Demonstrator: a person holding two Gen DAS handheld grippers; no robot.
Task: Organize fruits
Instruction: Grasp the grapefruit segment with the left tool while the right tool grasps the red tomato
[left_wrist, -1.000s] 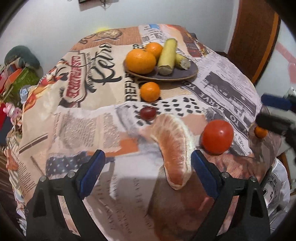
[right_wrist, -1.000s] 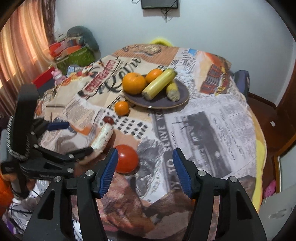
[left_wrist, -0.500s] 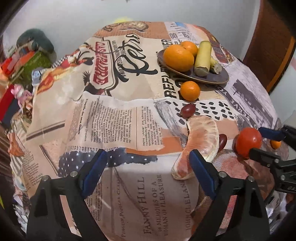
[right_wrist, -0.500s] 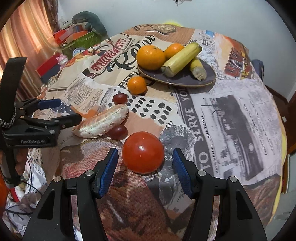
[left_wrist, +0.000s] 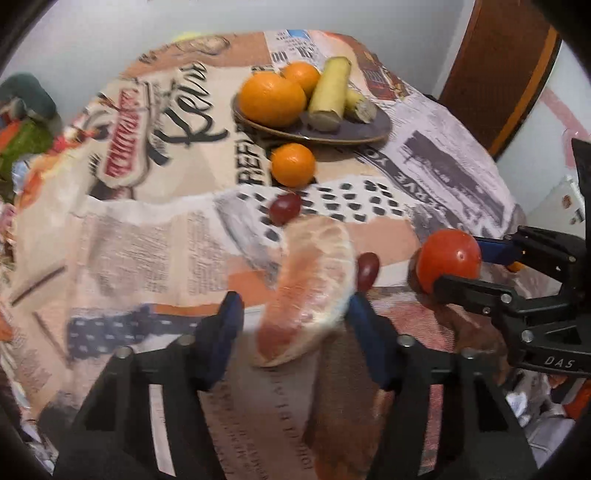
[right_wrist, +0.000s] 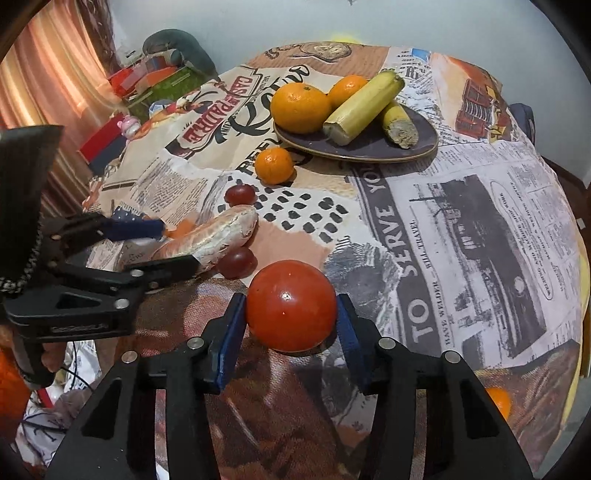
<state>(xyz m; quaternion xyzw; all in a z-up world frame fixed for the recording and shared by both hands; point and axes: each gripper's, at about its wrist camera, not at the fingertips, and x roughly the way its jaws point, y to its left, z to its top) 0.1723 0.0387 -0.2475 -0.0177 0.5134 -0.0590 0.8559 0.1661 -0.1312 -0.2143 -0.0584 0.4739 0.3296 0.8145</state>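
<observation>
Both tongs are closing on fruit at the near edge of the bench (right_wrist: 480, 229), which suggests the loose pieces are about to be carried to the dark plate (right_wrist: 417, 147) at the far side, where 2 oranges and 2 pale yellow banana pieces are already lying together.

The right tongs (right_wrist: 291, 325) are straddling the tomato (right_wrist: 291, 310). Their blue pads have just been closing in and are now sitting against its 2 sides, so I am judging this a grip, though the tomato is still resting on the cloth. The tomato is round, glossy and deep red, with a small highlight on top; smooth skin like that could be slipping if the squeeze is light.

The left tongs (left_wrist: 291, 325) have also just been narrowing, around the peeled citrus segment (left_wrist: 310, 288). In the left wrist view the right pad is touching the segment's edge, while the left pad is standing clear of it, so these tongs are only about half closed and not yet gripping. The segment is long, curved, pinkish orange with white pith, and looking soft, so it is calling for a gentle pinch.

Left loose are a small orange (right_wrist: 275, 165) just near the plate's rim, and 2 dark red grapes: one grape (right_wrist: 240, 194) at the segment's far end, the other grape (right_wrist: 236, 261) between segment and tomato.
</observation>
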